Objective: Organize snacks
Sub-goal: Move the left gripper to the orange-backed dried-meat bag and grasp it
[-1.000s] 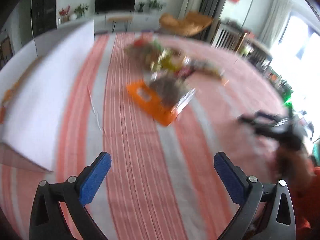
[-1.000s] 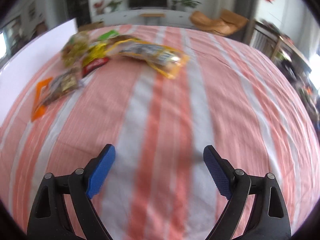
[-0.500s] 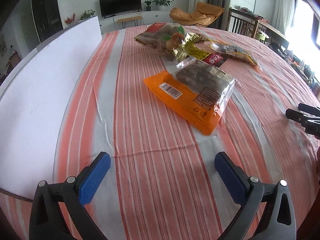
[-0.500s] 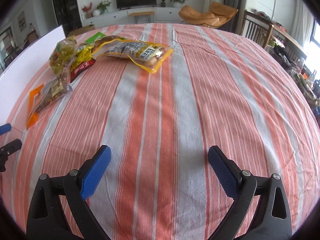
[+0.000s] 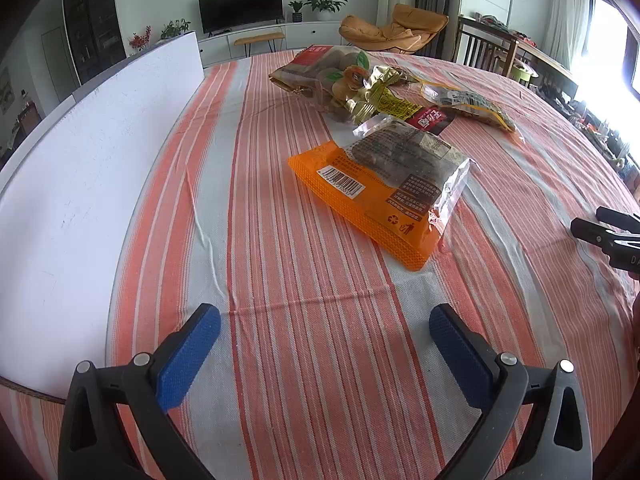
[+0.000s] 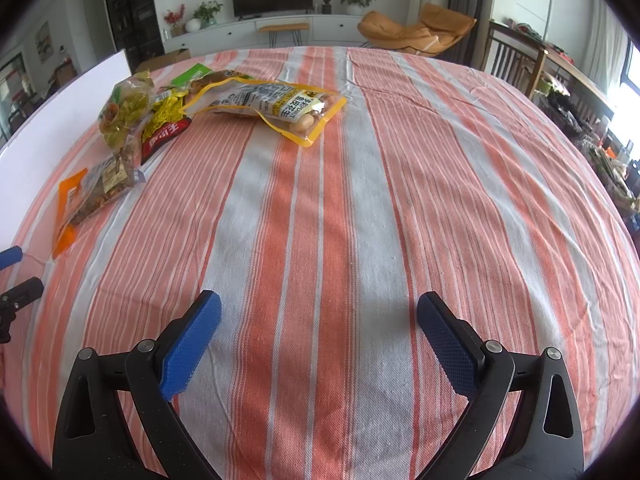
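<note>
- Both tools are released: the left tool [image 5: 324, 340] hovers low over the striped orange-and-white tablecloth [image 5: 304, 360] with its blue pads wide apart and nothing between them, and the right tool [image 6: 318, 332] hangs likewise, unloaded.
- Since a second ago the blurred sweep has ended; both views have settled, so the approach seems finished and the choice of a first packet is next.
- Nearest the left tool lies the flat orange packet with a clear window and barcode [image 5: 376, 188], toward the table's middle, well apart from the pads.
- Behind it, toward the far edge, a heap holds a crinkly gold-and-brown bag [image 5: 340, 76], a yellow-and-red sachet [image 5: 404, 110] and a yellow-rimmed clear peanut pouch [image 6: 264, 106].
- Along the left edge stands a white board [image 5: 80, 184].
- No snack is sorted yet.
</note>
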### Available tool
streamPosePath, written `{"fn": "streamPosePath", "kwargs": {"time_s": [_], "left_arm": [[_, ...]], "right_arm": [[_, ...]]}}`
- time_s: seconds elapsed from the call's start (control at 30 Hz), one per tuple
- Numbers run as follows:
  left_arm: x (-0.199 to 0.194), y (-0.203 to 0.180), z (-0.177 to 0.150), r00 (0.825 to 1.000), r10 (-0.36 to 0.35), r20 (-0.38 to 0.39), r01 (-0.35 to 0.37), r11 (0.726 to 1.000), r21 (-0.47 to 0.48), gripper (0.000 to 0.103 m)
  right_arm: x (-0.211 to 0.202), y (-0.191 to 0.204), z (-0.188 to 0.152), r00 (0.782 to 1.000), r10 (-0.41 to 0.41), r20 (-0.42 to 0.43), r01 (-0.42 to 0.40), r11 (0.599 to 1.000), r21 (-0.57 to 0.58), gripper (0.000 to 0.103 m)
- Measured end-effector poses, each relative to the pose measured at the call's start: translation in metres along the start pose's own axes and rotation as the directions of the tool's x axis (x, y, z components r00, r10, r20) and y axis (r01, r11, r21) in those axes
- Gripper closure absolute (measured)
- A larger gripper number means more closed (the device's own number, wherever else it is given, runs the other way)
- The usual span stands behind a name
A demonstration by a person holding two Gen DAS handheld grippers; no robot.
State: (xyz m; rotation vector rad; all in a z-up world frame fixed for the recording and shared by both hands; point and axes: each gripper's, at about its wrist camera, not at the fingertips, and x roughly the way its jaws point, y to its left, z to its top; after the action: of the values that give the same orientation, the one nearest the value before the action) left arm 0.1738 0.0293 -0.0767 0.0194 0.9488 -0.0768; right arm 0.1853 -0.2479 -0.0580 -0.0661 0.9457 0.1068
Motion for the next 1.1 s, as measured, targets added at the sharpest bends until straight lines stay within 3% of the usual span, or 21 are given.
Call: {"fn": "streamPosePath", "kwargs": {"time_s": [0.13,0.2,0.27,0.4,0.53,0.63,0.77,0.9,0.97,1.1], "left_arm": [[-0.001,-0.001,0.003,0.998,-0.032,-0.047,0.034,0.998,0.045,0.000],[-0.002,-0.002,0.014,0.989,-0.101,-0.111,0.110,0.991,0.075,0.000],[-0.012,-0.007,0.035,0.979,-0.168,-0.115,0.183,0.974,0.133,0.000],[-0.005,-0.032,0.079,0.959,-0.222,-0.177,0.266,0.922,0.283,0.000],[0.039,-0.052,0.113,0.945,-0.210,-0.251,0.290,0.893,0.344,0.000],[0.074,-0.058,0.122,0.949,-0.149,-0.280,0.248,0.899,0.361,0.000],[0.078,-0.052,0.124,0.959,-0.178,-0.219,0.238,0.928,0.286,0.002],[0.060,-0.044,0.105,0.984,-0.123,-0.128,0.145,0.974,0.174,0.034],[0.042,-0.037,0.086,0.987,-0.108,-0.117,0.118,0.990,0.076,0.043],[0.009,-0.030,0.044,0.988,-0.092,-0.120,0.084,0.994,-0.068,0.045]], "right_arm": [[0.000,0.000,0.000,1.000,0.000,0.000,0.000,1.000,0.000,0.003],[0.000,0.000,0.000,1.000,0.000,0.000,0.000,1.000,0.000,0.003],[0.000,0.000,0.000,1.000,0.000,0.000,0.000,1.000,0.000,0.003],[0.000,0.000,0.000,1.000,0.001,-0.001,-0.001,1.000,0.000,0.003],[0.000,0.000,0.000,1.000,0.001,-0.001,-0.001,1.000,0.000,0.003],[0.001,0.000,0.001,1.000,0.002,-0.001,-0.002,1.000,0.001,0.003],[0.002,0.000,0.001,1.000,0.004,-0.002,-0.004,1.000,0.001,0.002],[0.002,0.001,0.001,1.000,0.003,-0.002,-0.003,1.000,0.001,0.002],[0.002,0.001,0.001,1.000,0.003,-0.002,-0.003,1.000,0.002,0.002],[0.002,0.001,0.001,1.000,0.003,-0.002,-0.003,1.000,0.002,0.002]]}}
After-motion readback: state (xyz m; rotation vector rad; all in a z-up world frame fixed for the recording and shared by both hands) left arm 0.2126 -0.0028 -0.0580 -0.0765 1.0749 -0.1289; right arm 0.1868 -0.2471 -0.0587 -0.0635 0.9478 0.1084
